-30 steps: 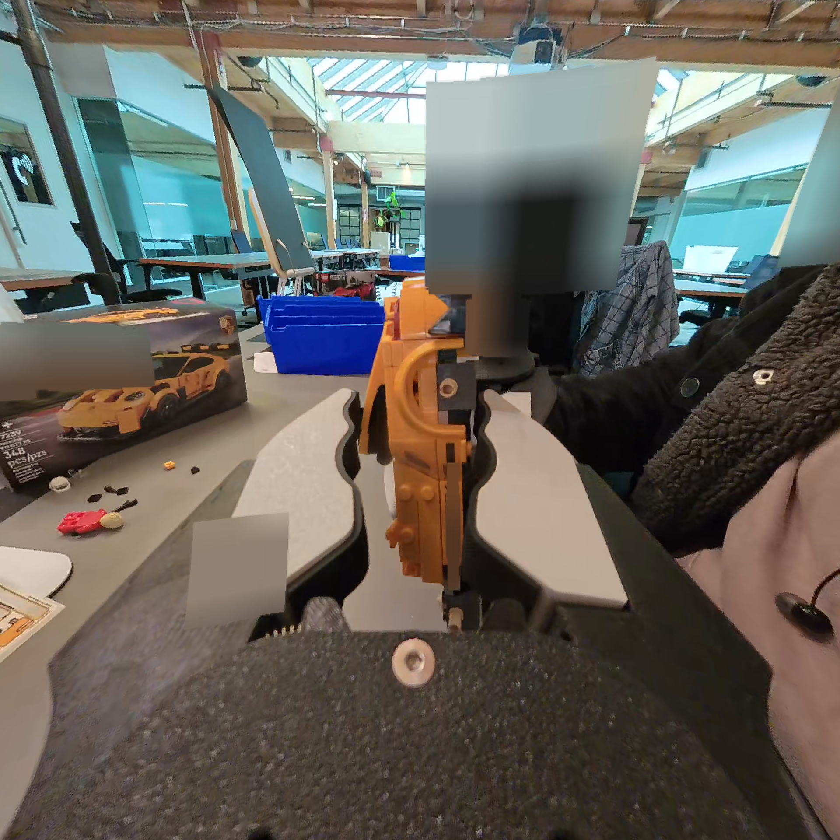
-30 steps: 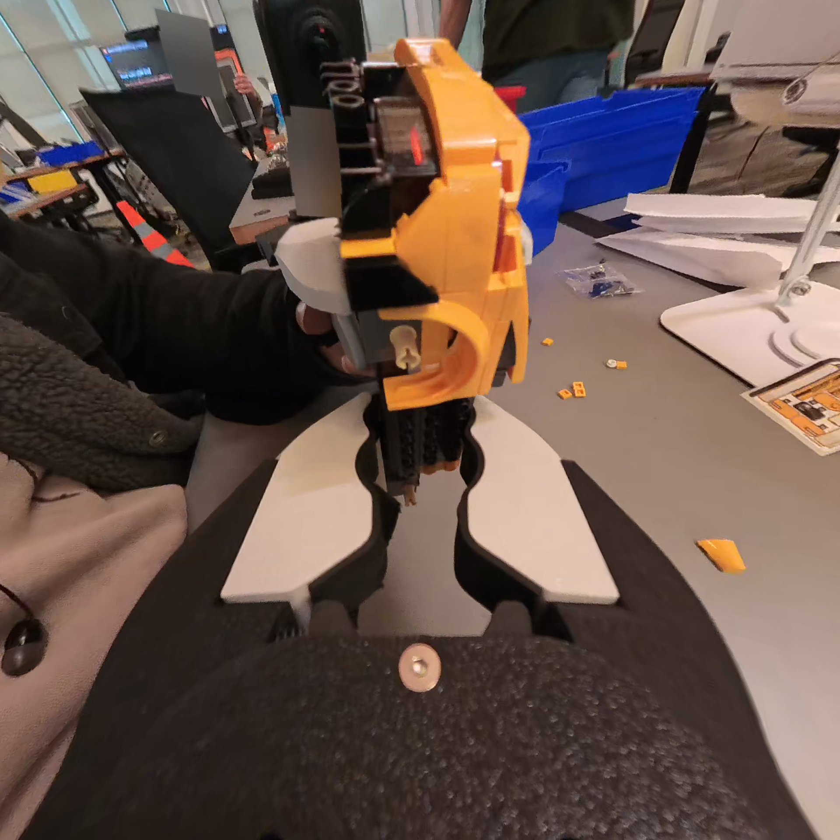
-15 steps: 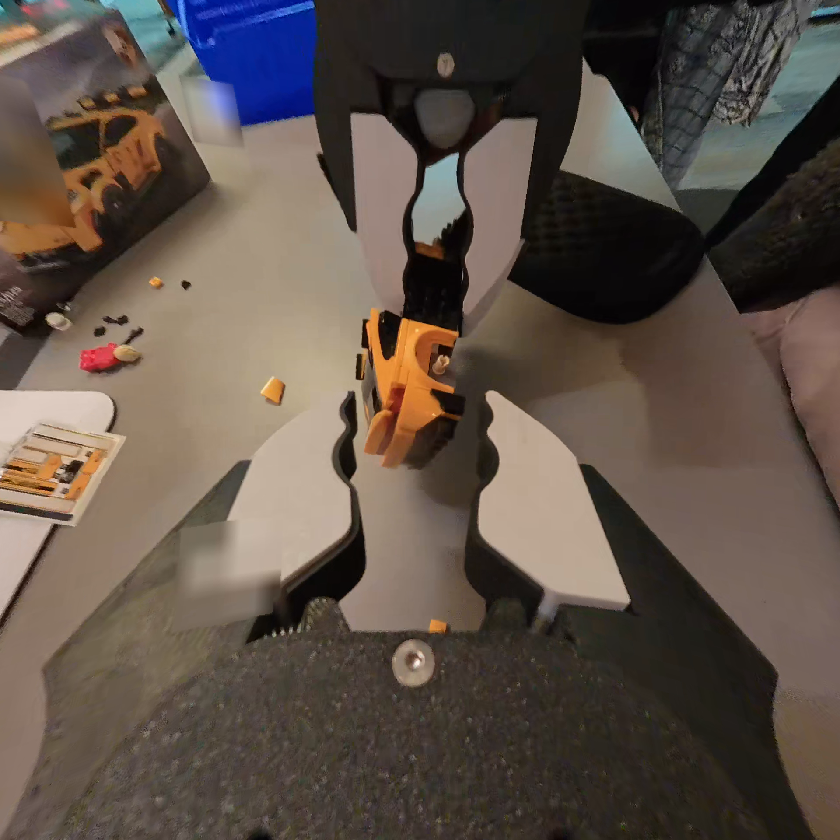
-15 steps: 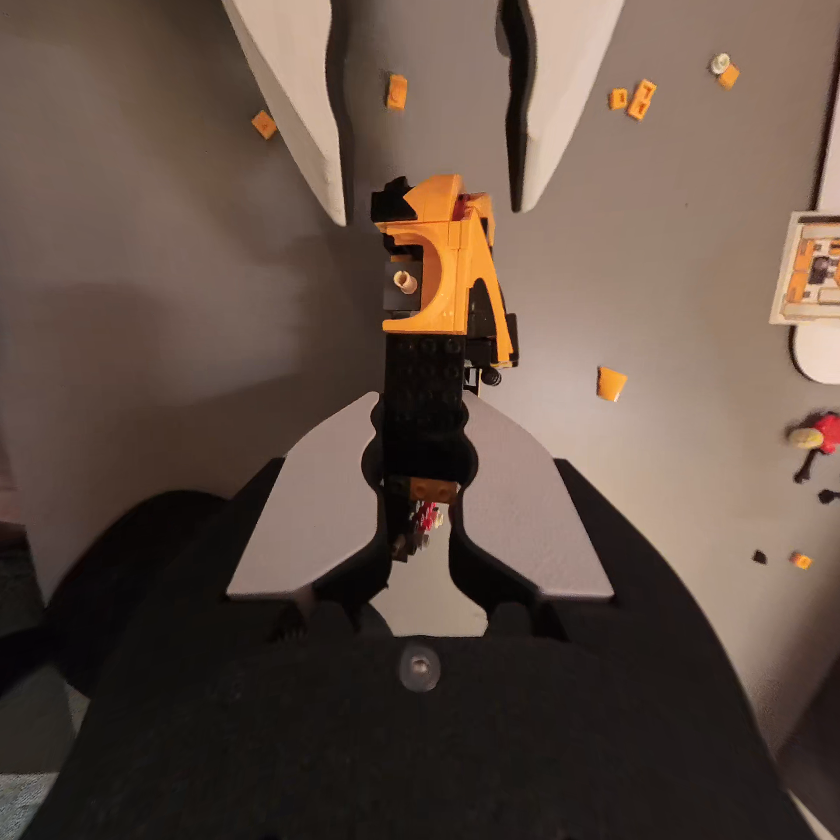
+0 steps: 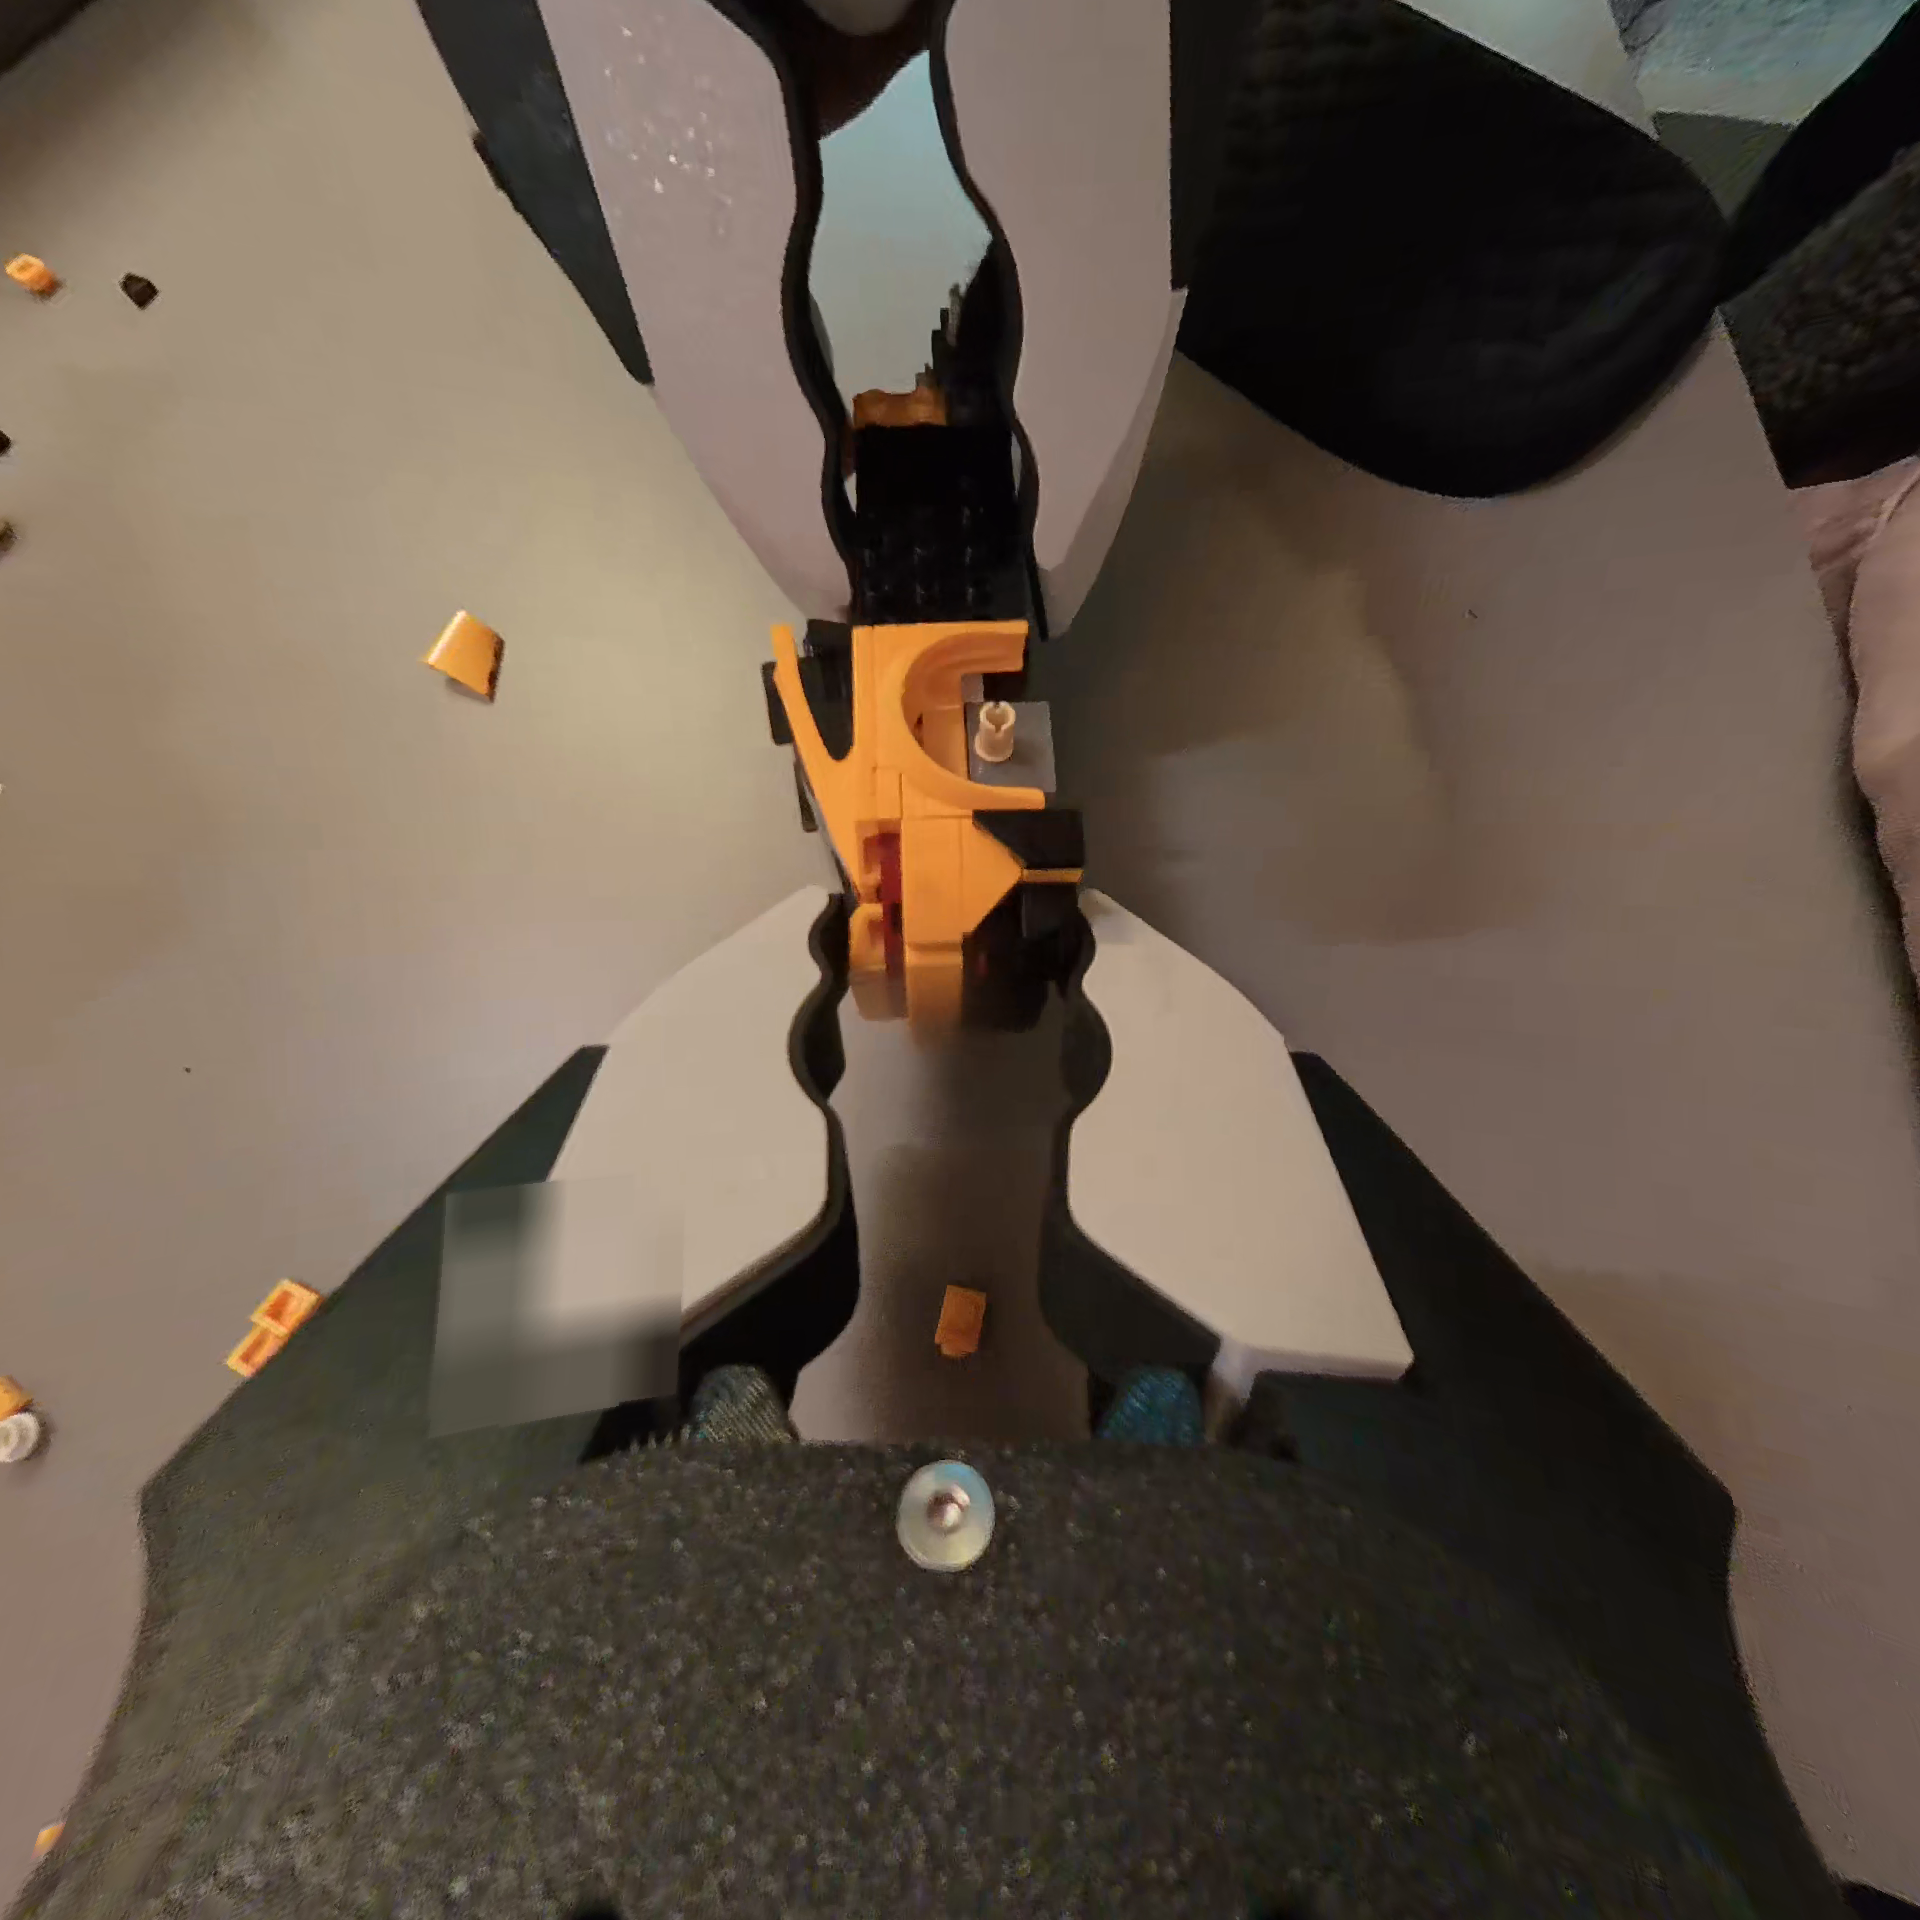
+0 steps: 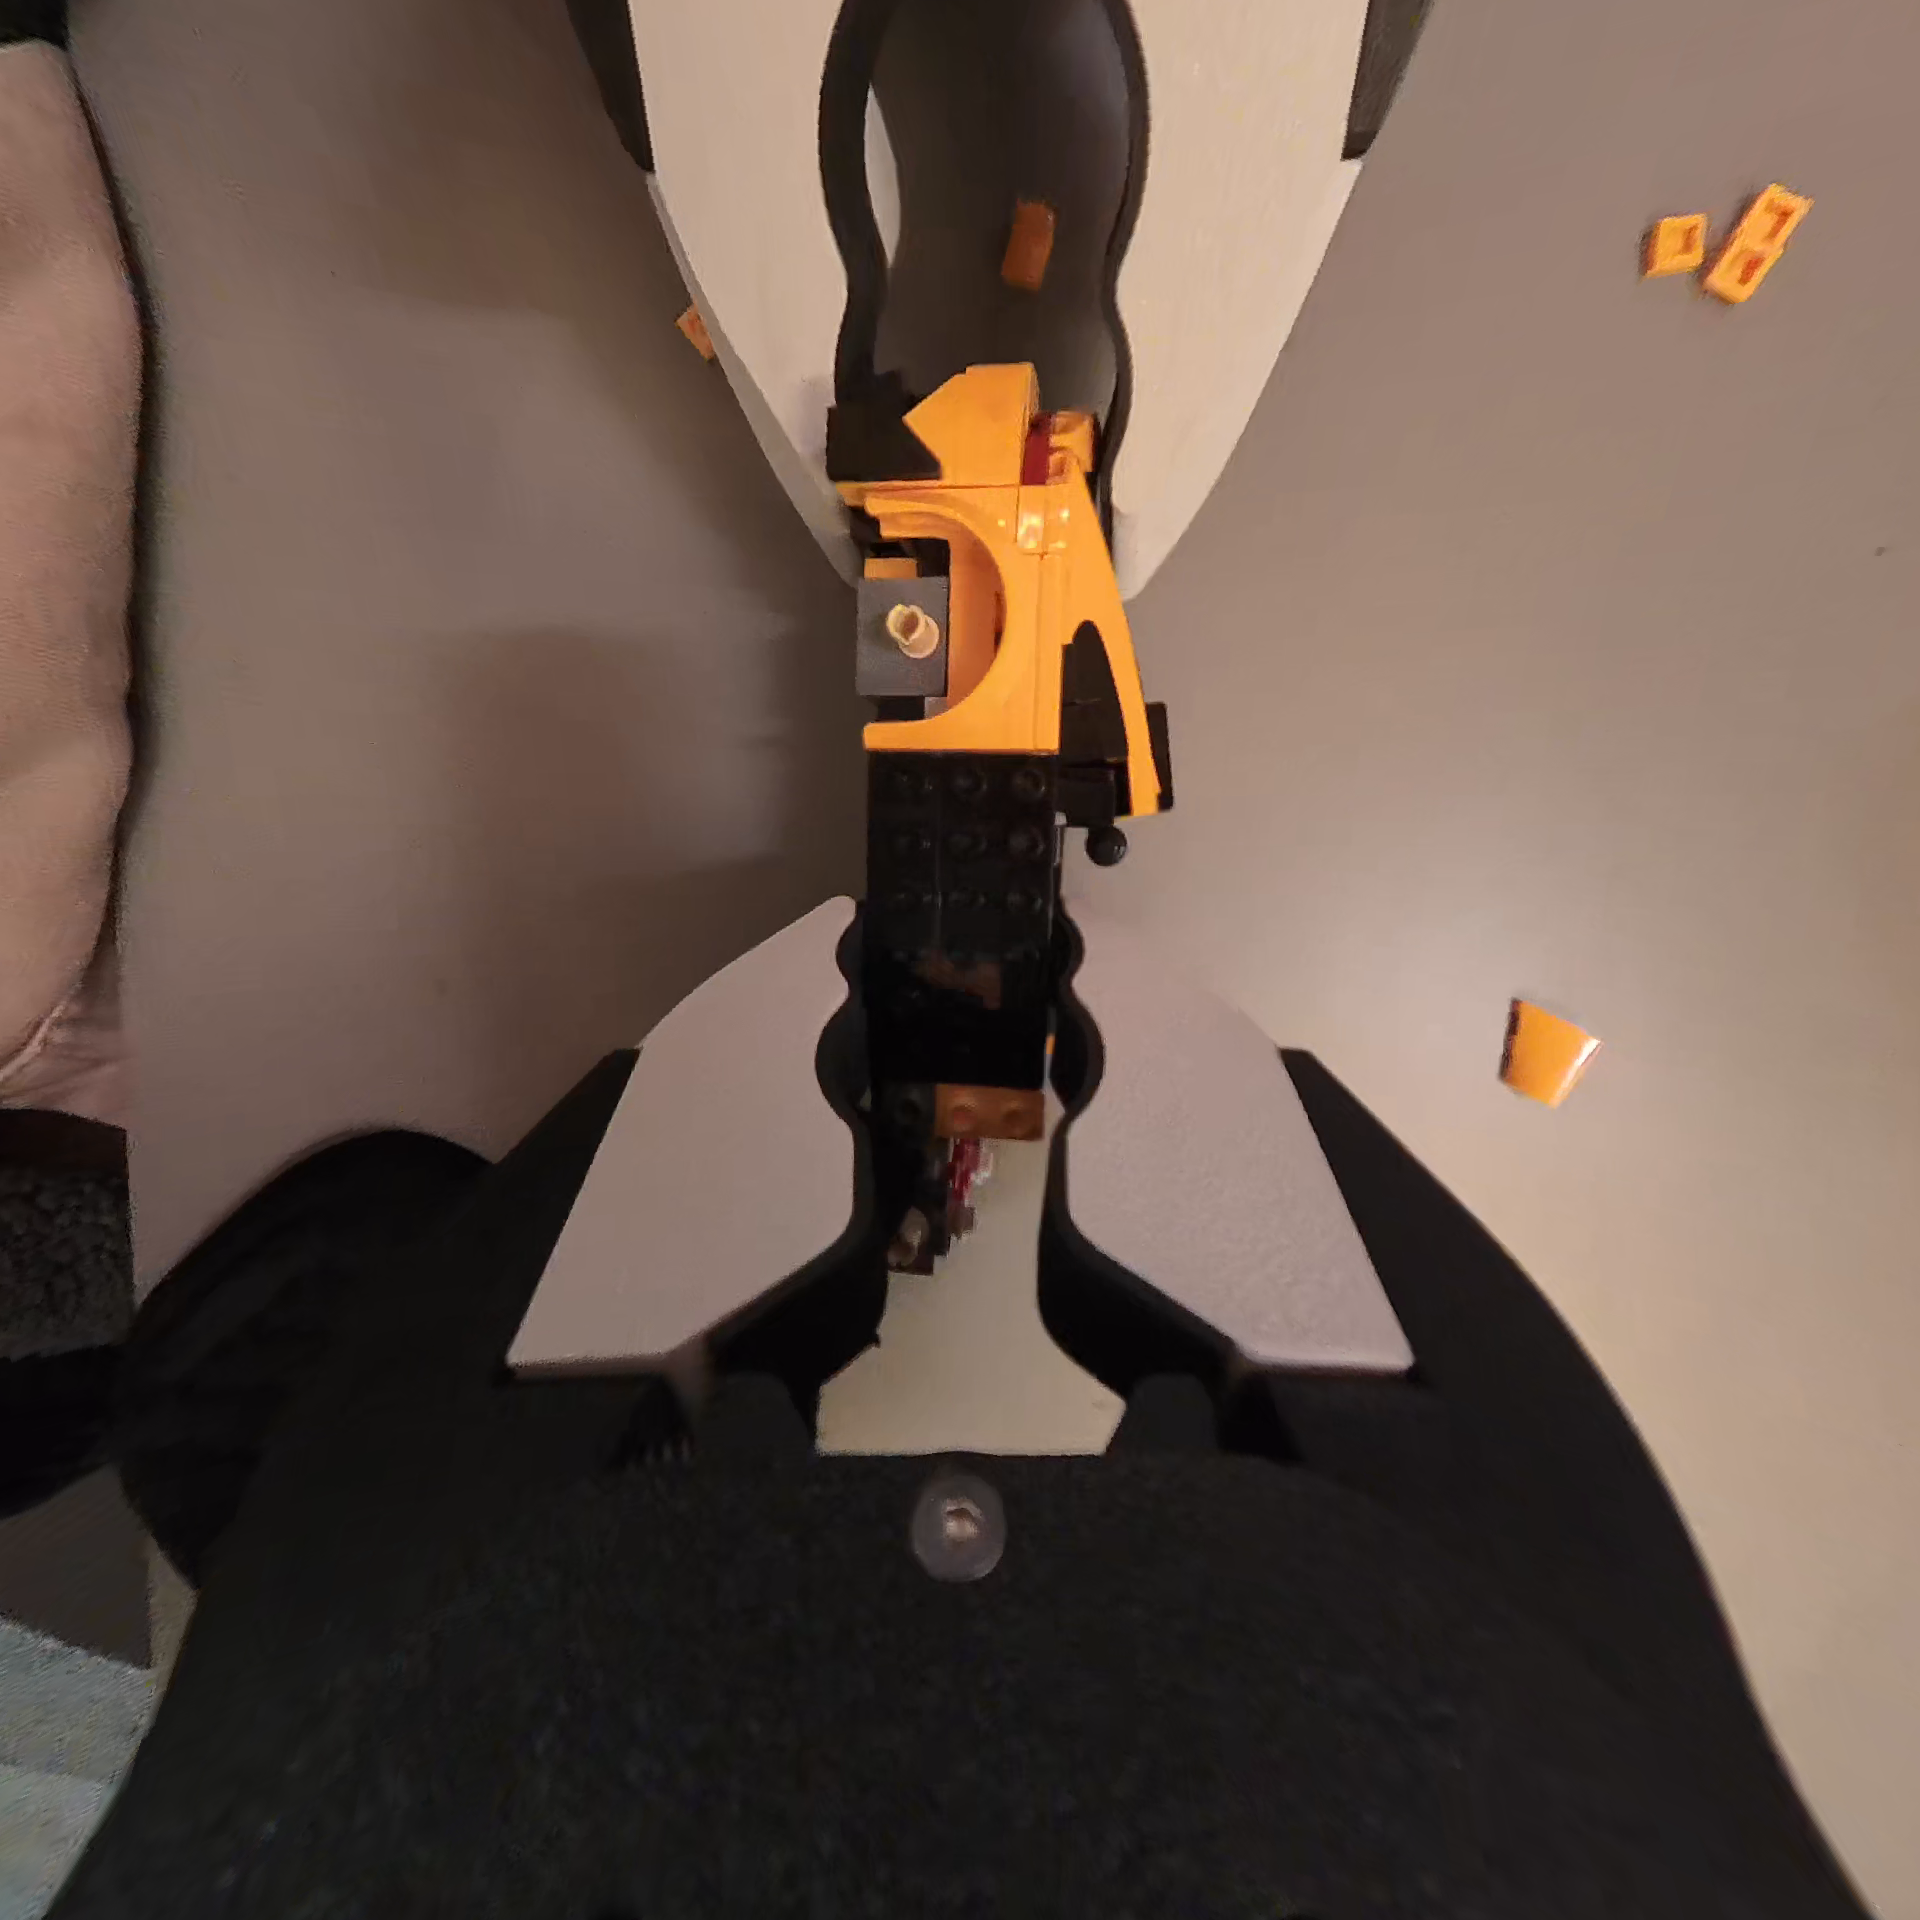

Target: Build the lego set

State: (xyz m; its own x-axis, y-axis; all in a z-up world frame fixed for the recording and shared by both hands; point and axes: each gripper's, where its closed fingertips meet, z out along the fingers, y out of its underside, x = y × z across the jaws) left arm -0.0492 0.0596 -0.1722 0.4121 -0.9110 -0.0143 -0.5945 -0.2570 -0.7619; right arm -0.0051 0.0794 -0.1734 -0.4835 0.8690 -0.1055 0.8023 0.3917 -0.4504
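Model, part-built from orange and black bricks, is held between both grippers above the grey table. Right gripper is clamped narrow on the black studded end, both pads seen pressed against its sides. Left gripper is set at a medium width around the orange end; its right pad touches the black corner there, while contact on the left pad cannot be told for certain. An end-to-end hold of this kind is judged to keep the model steady and off the table, with its side face and the tan peg left exposed.

Left wrist view alone shows a black brick, a white round piece and a dark padded seat by the table's edge. Right wrist view alone shows the model's inner end, with red and tan parts deep between the right fingers, and a small black ball joint. Loose orange bricks are seen in both: one slope, a pair, and one brick under the left gripper.
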